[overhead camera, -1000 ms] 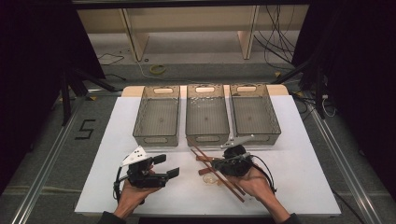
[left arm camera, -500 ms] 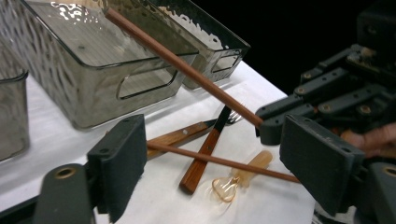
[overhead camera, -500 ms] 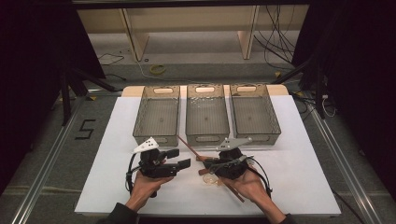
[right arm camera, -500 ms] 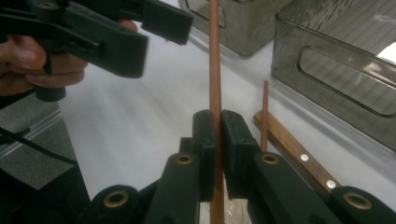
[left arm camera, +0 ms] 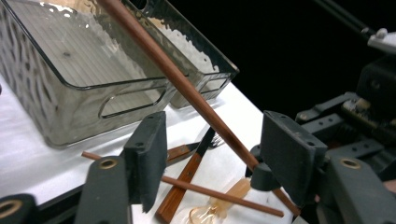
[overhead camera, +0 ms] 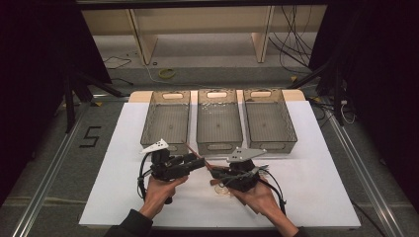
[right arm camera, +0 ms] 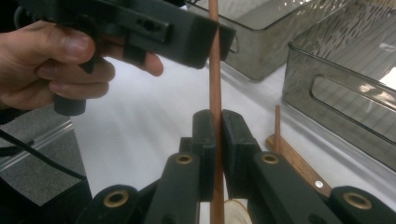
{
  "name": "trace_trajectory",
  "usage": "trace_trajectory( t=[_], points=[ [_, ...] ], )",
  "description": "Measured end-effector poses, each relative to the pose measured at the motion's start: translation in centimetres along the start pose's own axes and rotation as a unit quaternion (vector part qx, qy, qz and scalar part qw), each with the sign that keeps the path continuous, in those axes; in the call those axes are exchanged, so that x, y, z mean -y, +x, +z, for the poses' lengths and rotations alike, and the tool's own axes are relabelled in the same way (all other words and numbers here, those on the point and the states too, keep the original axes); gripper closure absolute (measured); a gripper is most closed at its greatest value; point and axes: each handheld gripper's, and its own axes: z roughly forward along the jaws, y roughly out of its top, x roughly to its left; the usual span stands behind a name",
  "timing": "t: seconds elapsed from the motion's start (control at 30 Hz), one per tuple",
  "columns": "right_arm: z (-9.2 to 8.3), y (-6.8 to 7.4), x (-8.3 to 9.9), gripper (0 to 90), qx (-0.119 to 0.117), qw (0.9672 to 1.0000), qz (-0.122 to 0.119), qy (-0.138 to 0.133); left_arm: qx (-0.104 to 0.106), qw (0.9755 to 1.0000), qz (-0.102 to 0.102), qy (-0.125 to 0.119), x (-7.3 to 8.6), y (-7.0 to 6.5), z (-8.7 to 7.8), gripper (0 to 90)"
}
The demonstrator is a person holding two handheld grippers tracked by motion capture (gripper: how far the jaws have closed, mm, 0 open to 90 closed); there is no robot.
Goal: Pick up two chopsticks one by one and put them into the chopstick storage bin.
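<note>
My right gripper (right arm camera: 215, 116) is shut on a brown chopstick (right arm camera: 215, 88), which rises up and away from its jaws. In the high view this gripper (overhead camera: 213, 173) points left and the chopstick (overhead camera: 193, 150) slants toward the bins. My left gripper (overhead camera: 200, 160) faces it from the left. Its jaws (left arm camera: 212, 140) stand on either side of the chopstick (left arm camera: 187, 88) and have just been closing, with a gap still at the left pad (left arm camera: 149, 154). Under them on the table lie a second chopstick (left arm camera: 210, 190), a wooden-handled fork (left arm camera: 184, 177) and a clear amber spoon (left arm camera: 224, 207).
Three clear grey bins stand in a row behind the grippers: left (overhead camera: 168, 140), middle (overhead camera: 219, 146), right (overhead camera: 272, 146). The white tabletop (overhead camera: 321, 197) spreads to both sides. A hand holds each gripper from the near edge.
The left gripper has moved right and away from the near edge, up to the chopstick, and its jaws have narrowed around it. The right gripper has tilted the chopstick's far end up off the table.
</note>
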Motion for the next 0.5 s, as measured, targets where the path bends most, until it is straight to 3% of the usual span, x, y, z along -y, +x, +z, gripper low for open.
trace_trajectory(
  t=[0.33, 0.5],
  points=[
    [0.08, 0.15, -0.05, 85.2, -0.002, 0.9997, -0.003, -0.024, 0.025, 0.9993, -0.027, -0.007, -0.08, 0.17, 0.26, 55.2],
    [0.16, 0.30, -0.04, 85.3, -0.004, 0.9995, -0.003, -0.030, 0.034, 0.9991, -0.026, -0.005, -0.06, -0.02, 0.45, 60.0]
  ],
)
